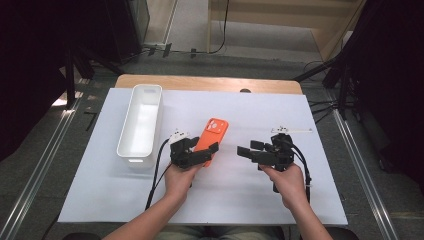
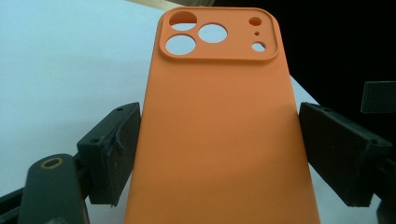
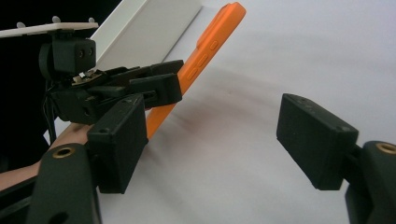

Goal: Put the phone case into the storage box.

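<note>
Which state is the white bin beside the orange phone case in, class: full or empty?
Empty. The high view looks straight into the white bin and shows only its bare white floor; the orange phone case is outside it, in the left gripper.

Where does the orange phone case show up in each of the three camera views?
High view: case at table centre, held in the left tool.
Left gripper view: case upright mid-frame between the jaws.
Right gripper view: case edge-on at upper centre.
Shared landmark: the white bin, also in the right gripper view.
</note>
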